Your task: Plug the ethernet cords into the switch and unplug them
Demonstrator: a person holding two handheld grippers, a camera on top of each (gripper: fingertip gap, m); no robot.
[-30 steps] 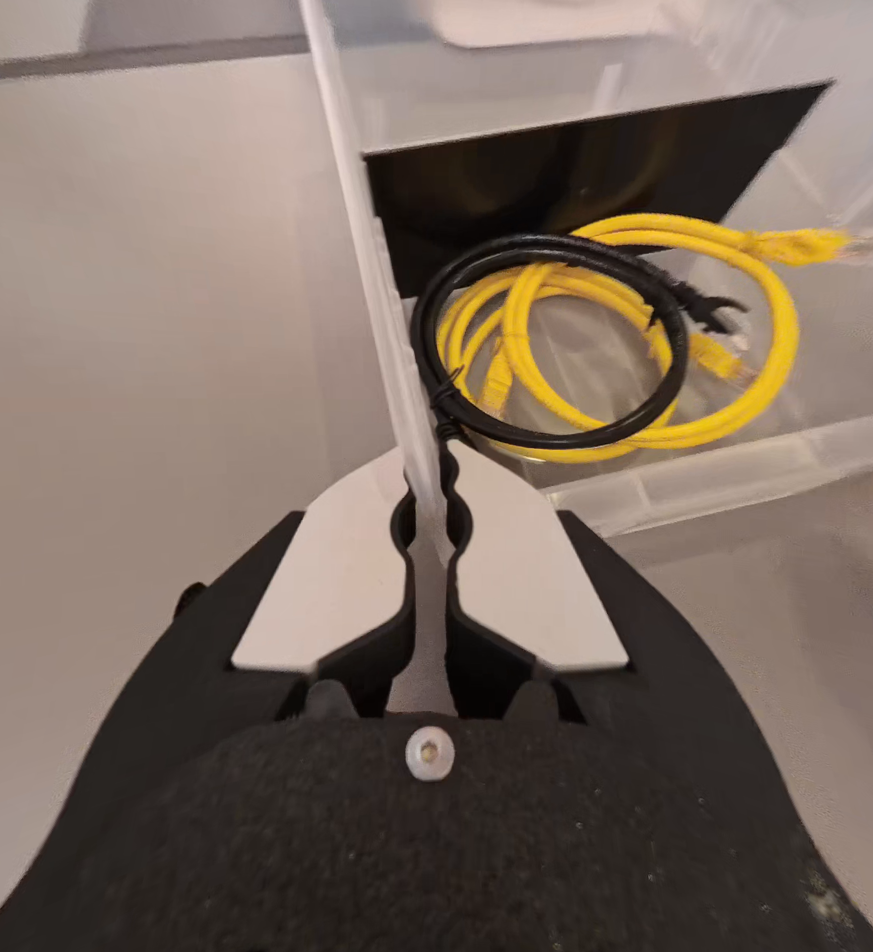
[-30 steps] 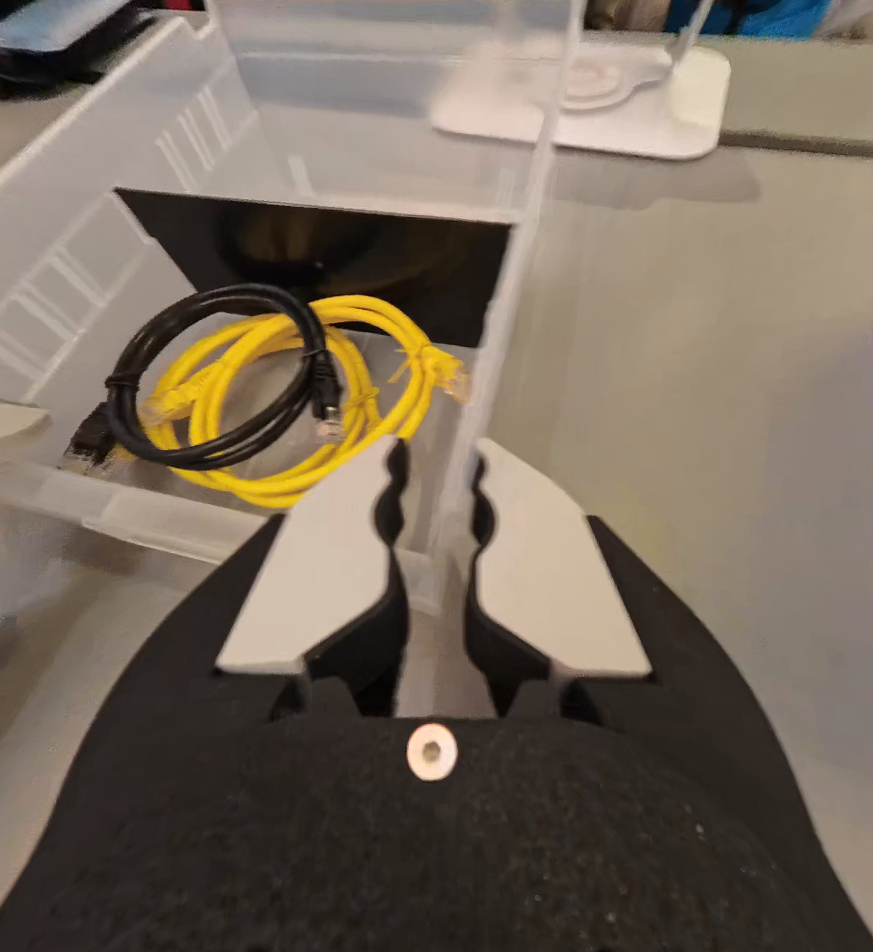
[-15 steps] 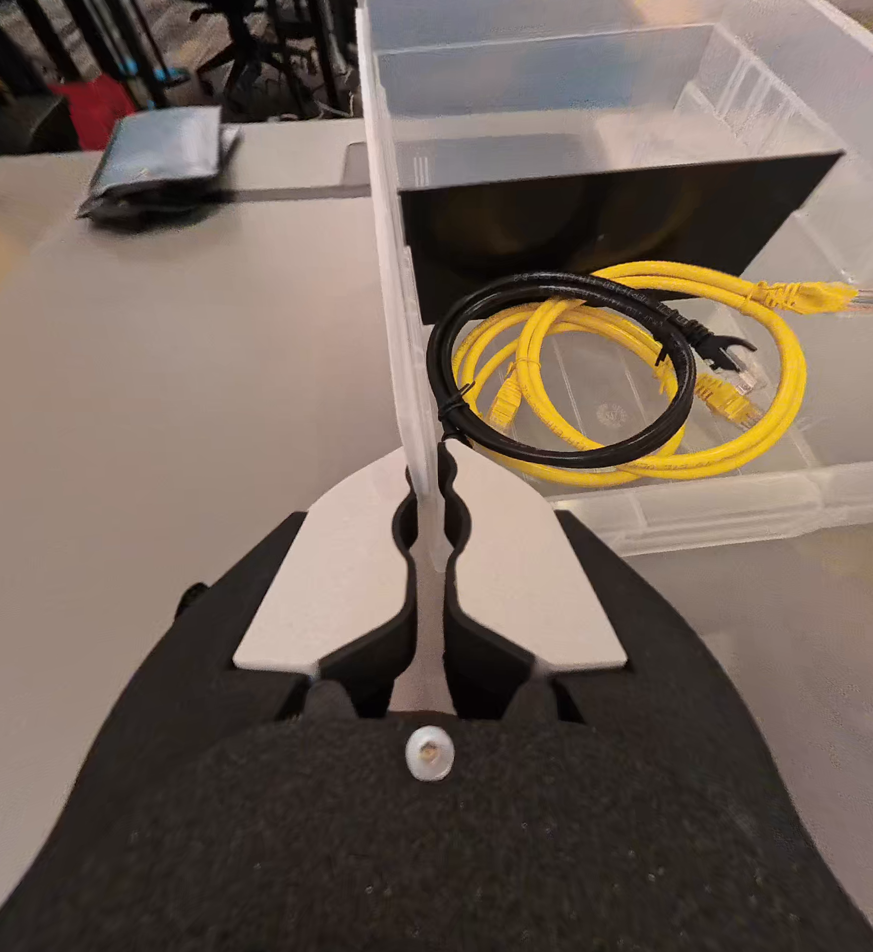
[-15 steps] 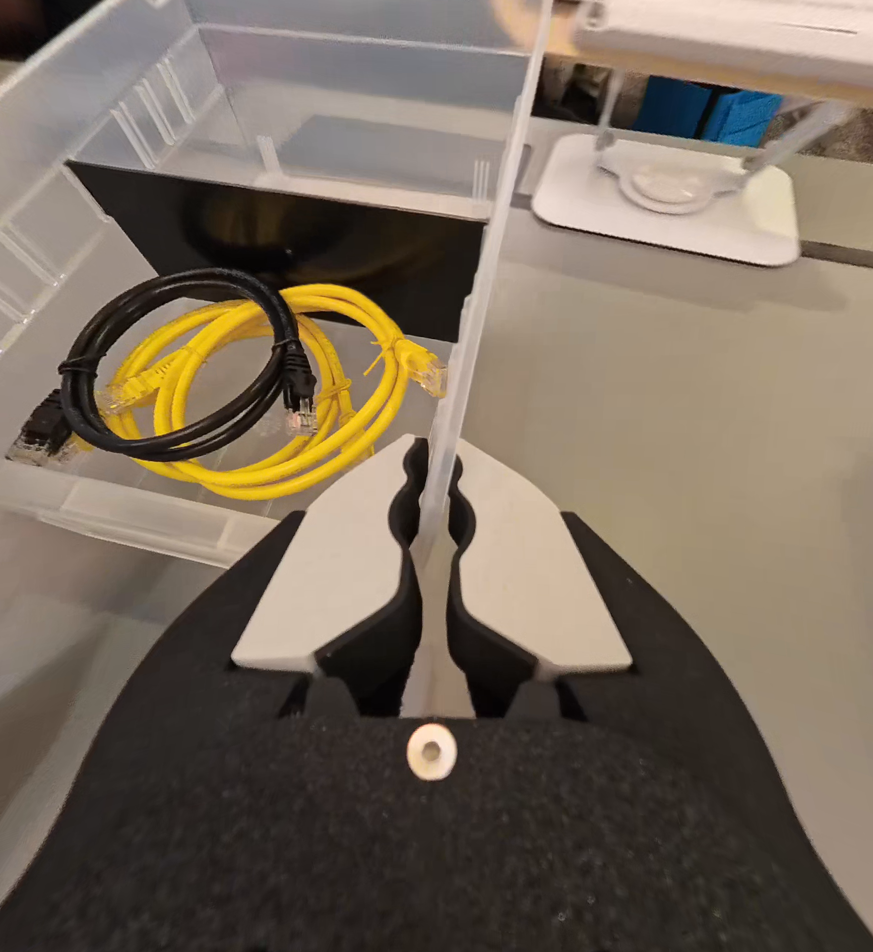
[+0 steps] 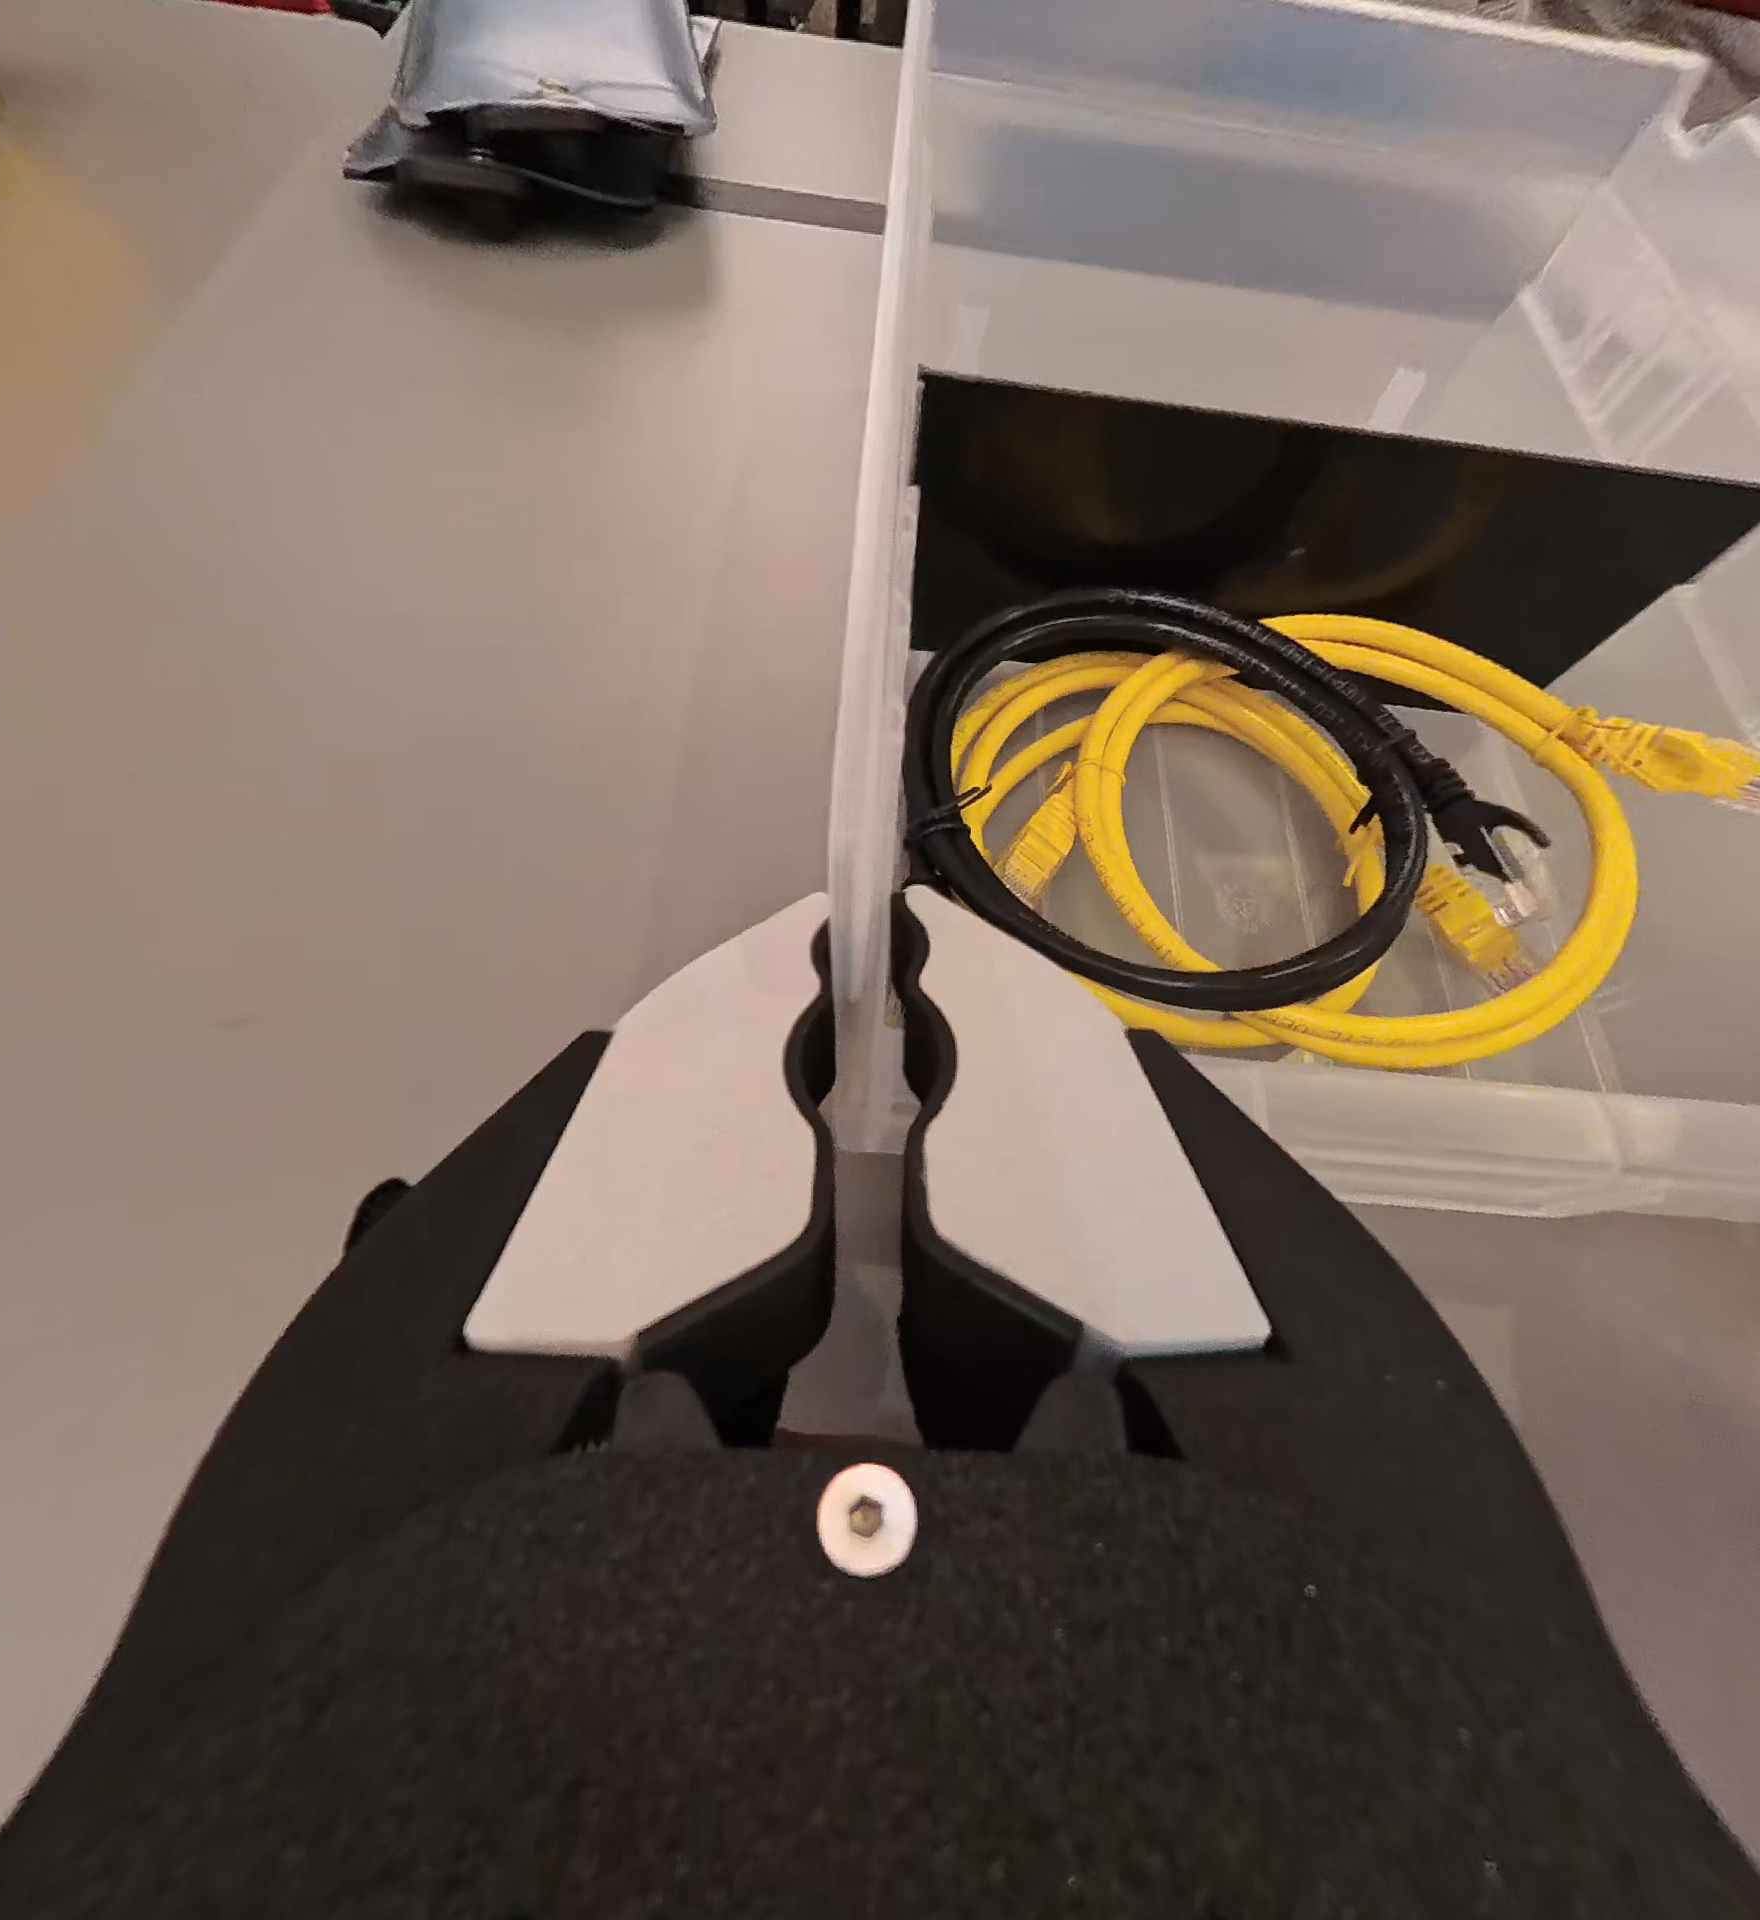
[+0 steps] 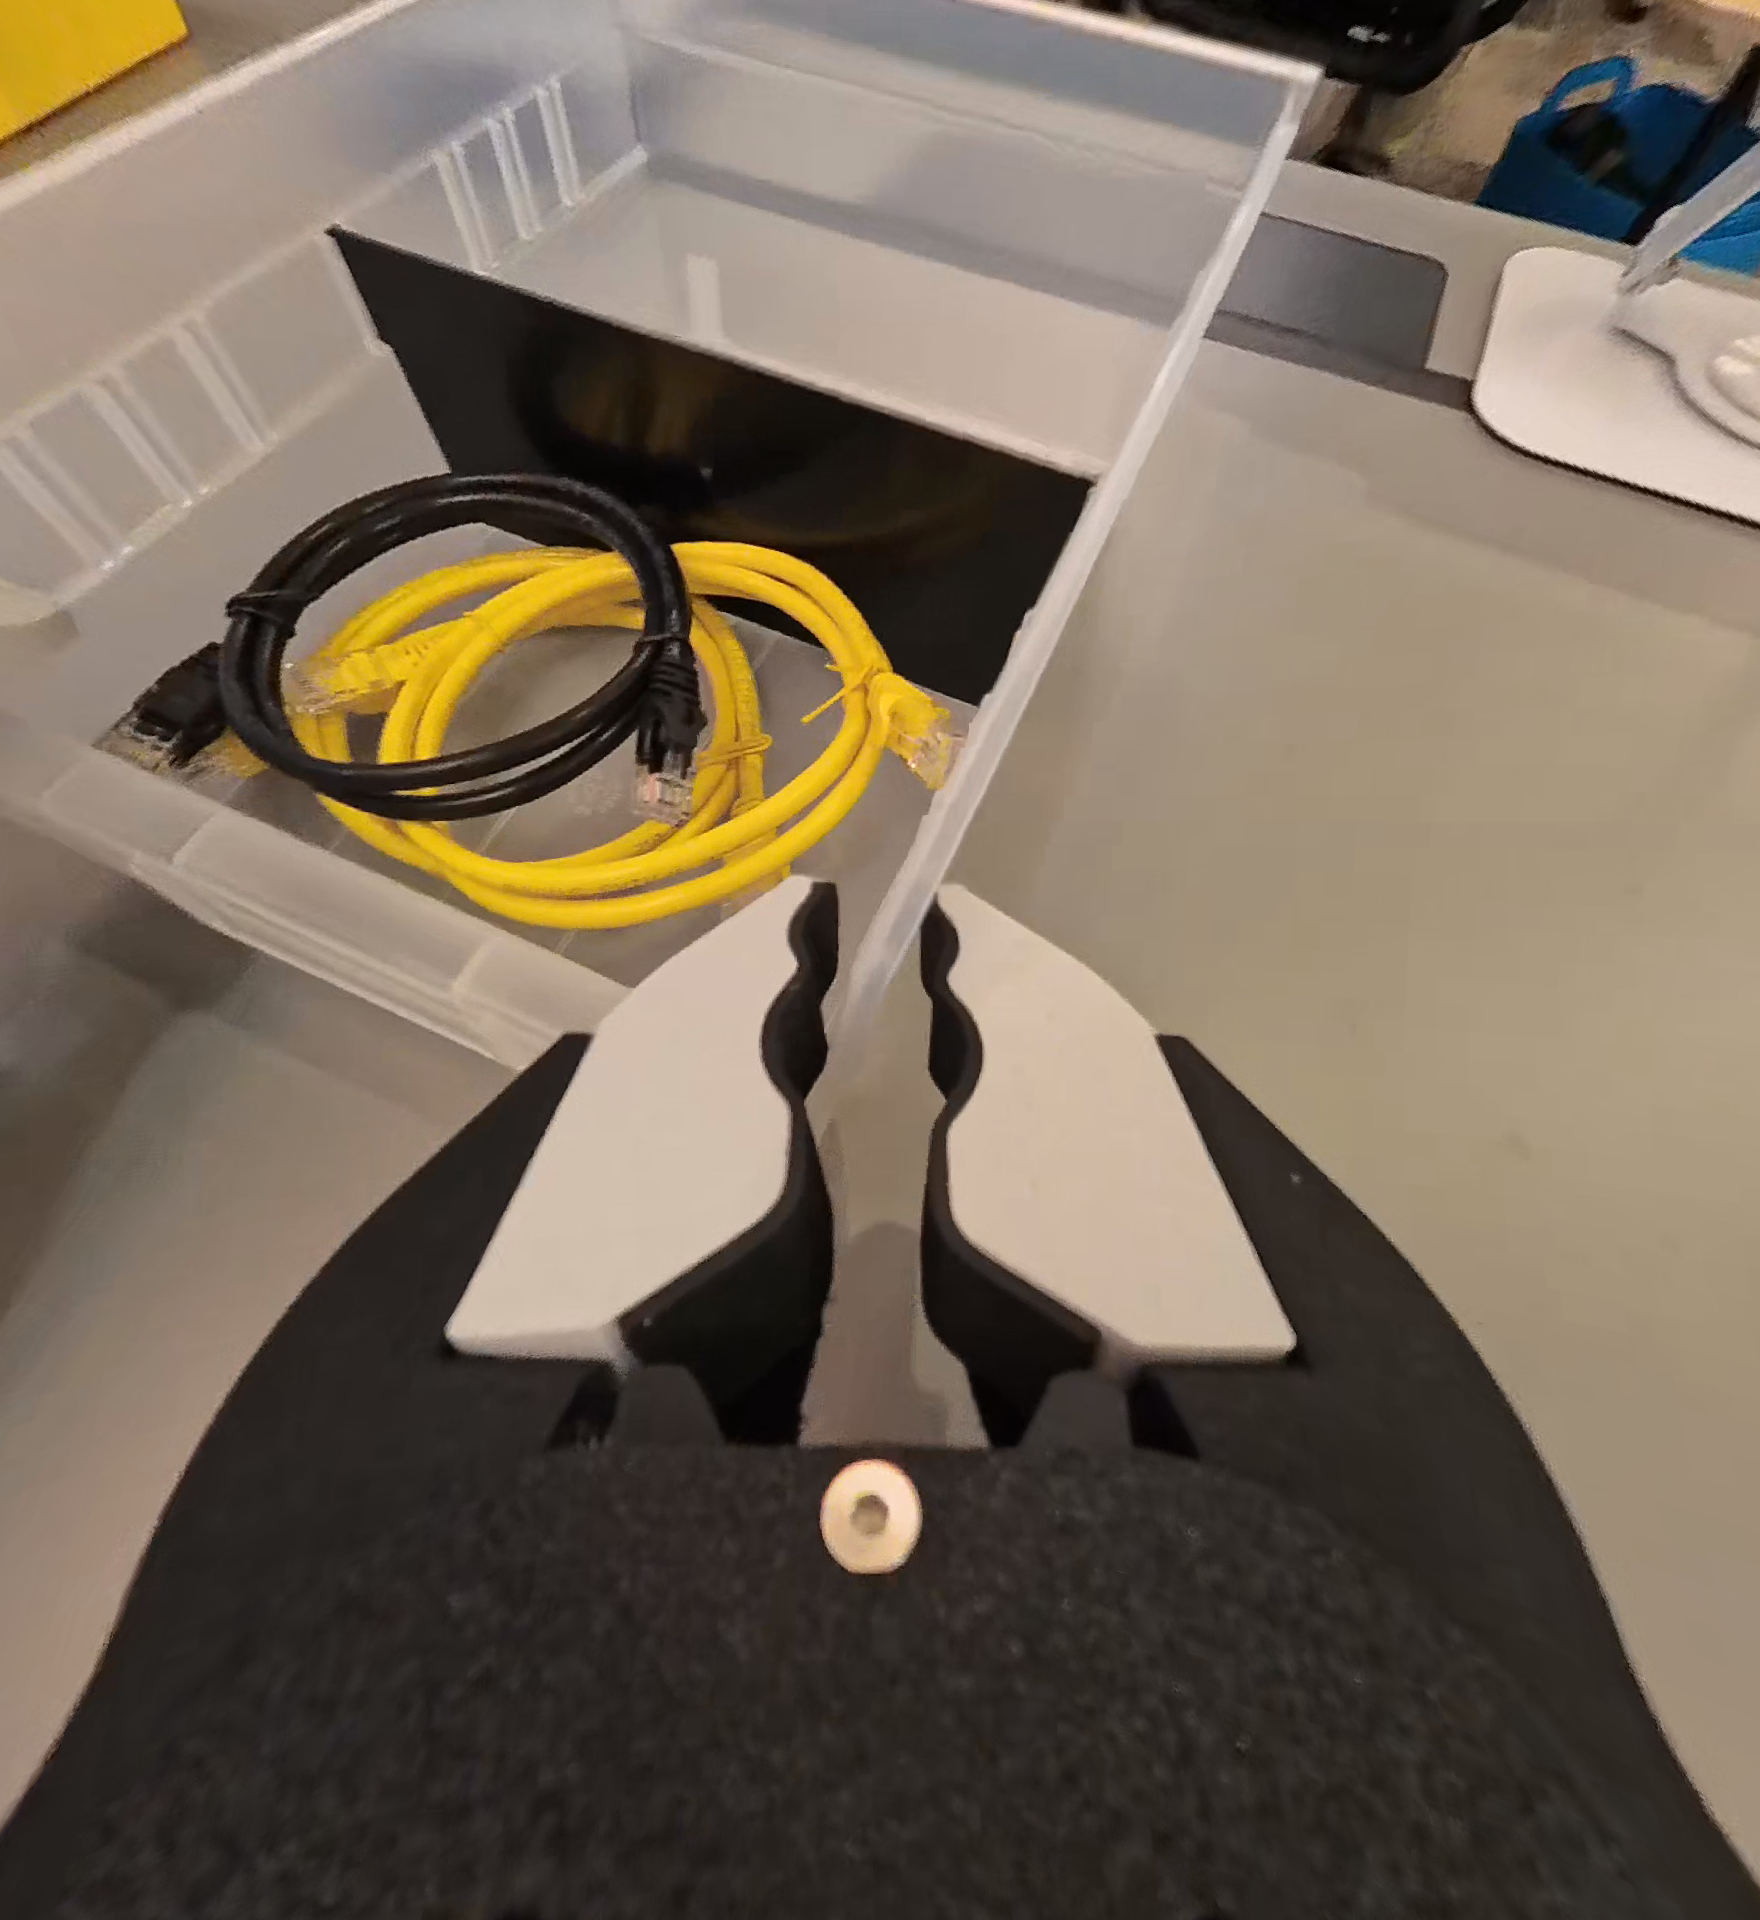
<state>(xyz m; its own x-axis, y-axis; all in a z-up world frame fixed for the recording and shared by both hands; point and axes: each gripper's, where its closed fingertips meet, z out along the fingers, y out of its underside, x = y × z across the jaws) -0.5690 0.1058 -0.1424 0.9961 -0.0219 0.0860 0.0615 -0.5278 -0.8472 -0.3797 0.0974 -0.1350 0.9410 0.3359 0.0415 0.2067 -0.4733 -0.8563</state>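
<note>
Left claw (image 5: 863, 914) astride clear bin wall (image 5: 881, 540)

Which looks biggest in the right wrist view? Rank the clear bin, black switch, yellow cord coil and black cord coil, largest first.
1. clear bin
2. black switch, though it sits farther back and is partly covered
3. yellow cord coil
4. black cord coil, a little smaller than the yellow one
</note>
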